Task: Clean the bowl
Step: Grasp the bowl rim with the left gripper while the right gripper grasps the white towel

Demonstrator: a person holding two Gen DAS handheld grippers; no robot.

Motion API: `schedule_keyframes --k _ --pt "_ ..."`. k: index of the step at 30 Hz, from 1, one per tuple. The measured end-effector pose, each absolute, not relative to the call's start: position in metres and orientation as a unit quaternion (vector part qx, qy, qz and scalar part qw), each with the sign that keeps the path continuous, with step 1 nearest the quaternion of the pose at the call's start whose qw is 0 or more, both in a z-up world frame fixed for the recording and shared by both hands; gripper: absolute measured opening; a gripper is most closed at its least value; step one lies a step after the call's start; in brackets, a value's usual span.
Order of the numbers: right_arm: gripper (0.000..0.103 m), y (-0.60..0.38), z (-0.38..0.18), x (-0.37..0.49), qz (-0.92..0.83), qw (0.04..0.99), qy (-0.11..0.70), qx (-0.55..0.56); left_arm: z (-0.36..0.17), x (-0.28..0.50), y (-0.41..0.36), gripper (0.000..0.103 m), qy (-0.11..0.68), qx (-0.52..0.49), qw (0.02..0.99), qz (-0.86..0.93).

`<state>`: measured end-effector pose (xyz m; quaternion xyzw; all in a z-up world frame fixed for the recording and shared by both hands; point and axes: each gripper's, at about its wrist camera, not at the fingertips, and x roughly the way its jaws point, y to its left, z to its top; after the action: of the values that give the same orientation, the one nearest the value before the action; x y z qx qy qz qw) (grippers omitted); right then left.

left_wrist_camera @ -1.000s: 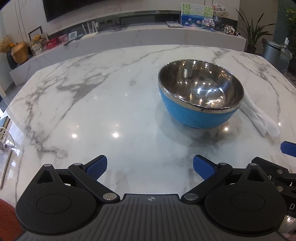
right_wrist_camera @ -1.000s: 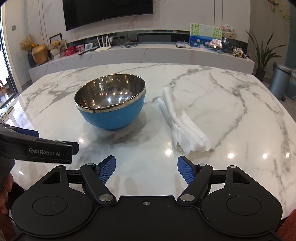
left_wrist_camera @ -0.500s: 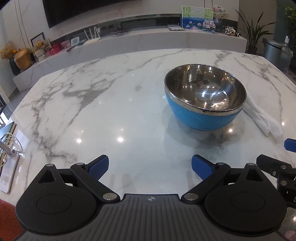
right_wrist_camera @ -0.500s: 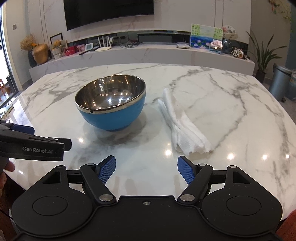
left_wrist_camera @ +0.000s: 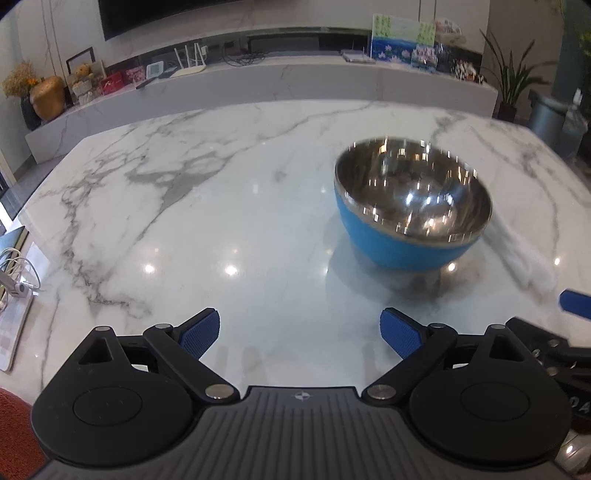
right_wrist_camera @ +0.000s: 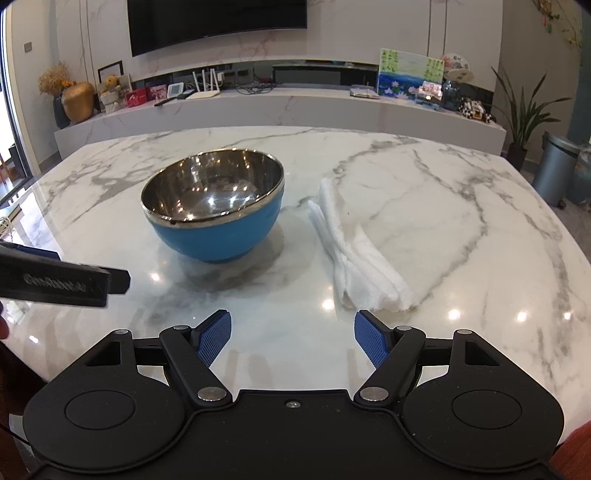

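Nearest to us, the left gripper (left_wrist_camera: 300, 330) and the right gripper (right_wrist_camera: 292, 334) both hover above the near edge of the worktop, jaws spread wide with nothing between the blue ribbed pads.

Beyond them, the round blue bowl with the polished steel interior (right_wrist_camera: 214, 210) stands upright on the white marble worktop with grey veining (right_wrist_camera: 424, 192). The folded white cloth (right_wrist_camera: 360, 262) lies just beside the bowl, on its right in the right wrist view, apart from it.

We judge that neither item has been grasped yet, so cleaning has not begun.

Risks from here:
- The worktop is glossy and the bowl base is rounded. An unbraced wipe could slide or tip the bowl.
- The cloth is layered; a shallow pinch may lift only the top fold.
- The two grippers sit close together and could collide on approach.

Farther back, a long marble ledge (right_wrist_camera: 295, 107) carries ornaments, a dark wall screen (right_wrist_camera: 218, 20) hangs above it, and a potted plant (right_wrist_camera: 524, 114) stands at the right.
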<state>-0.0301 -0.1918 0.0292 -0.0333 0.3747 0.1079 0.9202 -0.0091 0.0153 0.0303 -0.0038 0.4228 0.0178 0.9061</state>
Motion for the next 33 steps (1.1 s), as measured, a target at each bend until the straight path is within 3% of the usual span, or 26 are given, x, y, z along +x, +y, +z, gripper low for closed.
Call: schedule_keyframes --k 15,17,23,26,28,33 --pt "0.072 -0.200 0.037 0.021 0.098 0.922 0.370 -0.054 0.055 0.043 0.025 0.083 0.421 -0.067 0.904 -0.017" --pt "0.067 -0.200 0.034 0.030 0.097 0.920 0.375 -0.058 0.052 0.051 0.026 0.071 0.429 -0.077 0.900 -0.021" --pt "0.052 -0.198 0.019 0.049 0.101 0.912 0.389 -0.084 0.038 0.072 0.024 0.052 0.457 -0.094 0.884 -0.035" --pt "0.051 -0.199 0.014 0.056 0.100 0.909 0.396 -0.089 0.031 0.079 0.021 0.042 0.474 -0.102 0.874 -0.040" --pt "0.050 -0.202 0.010 0.059 0.098 0.907 0.400 -0.089 0.027 0.082 0.019 0.039 0.479 -0.104 0.871 -0.041" --pt "0.036 -0.211 0.003 0.064 0.093 0.903 0.413 -0.075 0.016 0.087 0.016 0.029 0.493 -0.106 0.862 -0.044"
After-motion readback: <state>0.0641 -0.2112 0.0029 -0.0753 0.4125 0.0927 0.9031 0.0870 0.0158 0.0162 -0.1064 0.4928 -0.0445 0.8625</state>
